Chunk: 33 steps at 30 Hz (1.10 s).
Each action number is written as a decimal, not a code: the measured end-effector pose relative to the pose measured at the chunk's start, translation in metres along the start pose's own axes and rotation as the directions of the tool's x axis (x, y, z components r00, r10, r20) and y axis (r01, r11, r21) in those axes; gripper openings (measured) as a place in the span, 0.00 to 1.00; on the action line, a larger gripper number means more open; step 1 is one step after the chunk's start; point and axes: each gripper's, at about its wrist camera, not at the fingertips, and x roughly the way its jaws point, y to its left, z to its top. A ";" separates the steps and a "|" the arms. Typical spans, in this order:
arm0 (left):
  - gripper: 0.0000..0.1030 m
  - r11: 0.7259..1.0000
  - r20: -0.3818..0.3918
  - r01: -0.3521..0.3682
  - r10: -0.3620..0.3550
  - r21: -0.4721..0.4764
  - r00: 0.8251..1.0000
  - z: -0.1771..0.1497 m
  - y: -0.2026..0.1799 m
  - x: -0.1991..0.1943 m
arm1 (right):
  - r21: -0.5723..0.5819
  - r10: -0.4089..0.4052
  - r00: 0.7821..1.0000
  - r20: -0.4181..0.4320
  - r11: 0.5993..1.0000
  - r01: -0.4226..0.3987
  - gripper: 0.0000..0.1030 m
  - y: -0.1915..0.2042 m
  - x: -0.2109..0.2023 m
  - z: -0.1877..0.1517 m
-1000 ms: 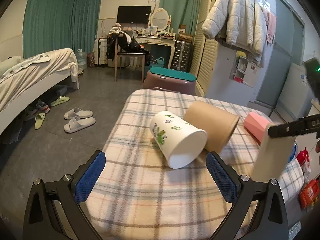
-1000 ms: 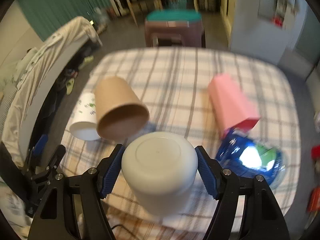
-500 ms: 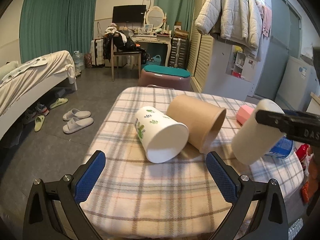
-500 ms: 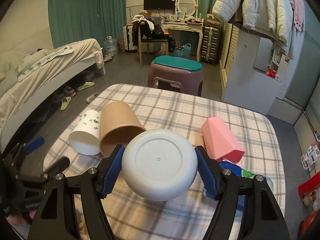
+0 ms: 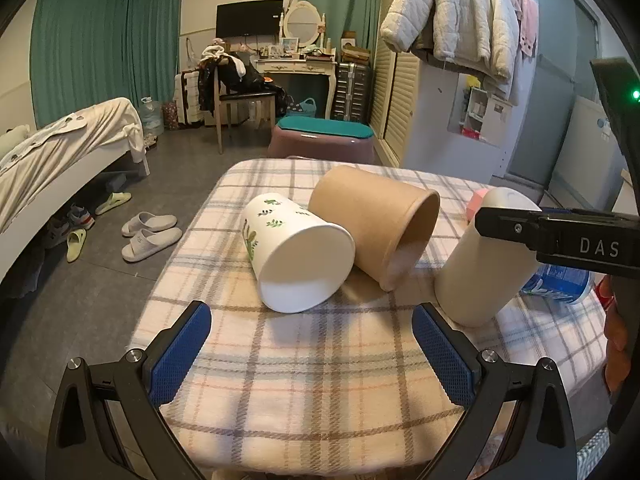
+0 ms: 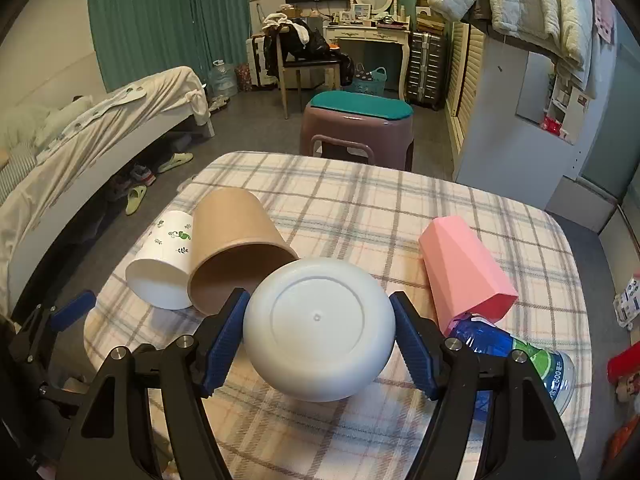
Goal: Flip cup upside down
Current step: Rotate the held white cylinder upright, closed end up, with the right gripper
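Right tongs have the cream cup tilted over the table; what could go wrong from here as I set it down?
1. The right tongs grip the cream cup only on its sides; it may slip while tilted.
2. The brown cup lies on its side close by, so a knock may roll it.
3. The blue bottle and pink cup crowd the other side.

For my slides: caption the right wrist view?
Right tongs grip a white cup, base toward camera, over plaid tablecloth.
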 end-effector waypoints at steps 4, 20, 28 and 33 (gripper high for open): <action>1.00 1.000 0.000 -0.001 0.001 0.000 1.000 0.000 -0.001 0.000 | -0.010 -0.006 1.000 -0.001 1.000 0.006 0.69 0.002 0.000 0.000; 1.00 1.000 0.008 -0.006 0.006 -0.002 1.000 -0.002 -0.001 -0.001 | -0.017 -0.031 0.999 -0.012 0.999 0.031 0.69 0.006 0.000 0.003; 1.00 1.000 0.008 -0.006 0.006 0.003 1.000 -0.002 -0.001 -0.004 | 0.008 -0.023 1.000 0.004 1.000 0.023 0.69 0.002 -0.006 0.004; 1.00 1.000 0.020 -0.010 0.010 0.018 1.000 0.001 -0.007 -0.012 | 0.016 -0.019 1.000 0.023 1.000 0.019 0.69 0.000 -0.014 0.007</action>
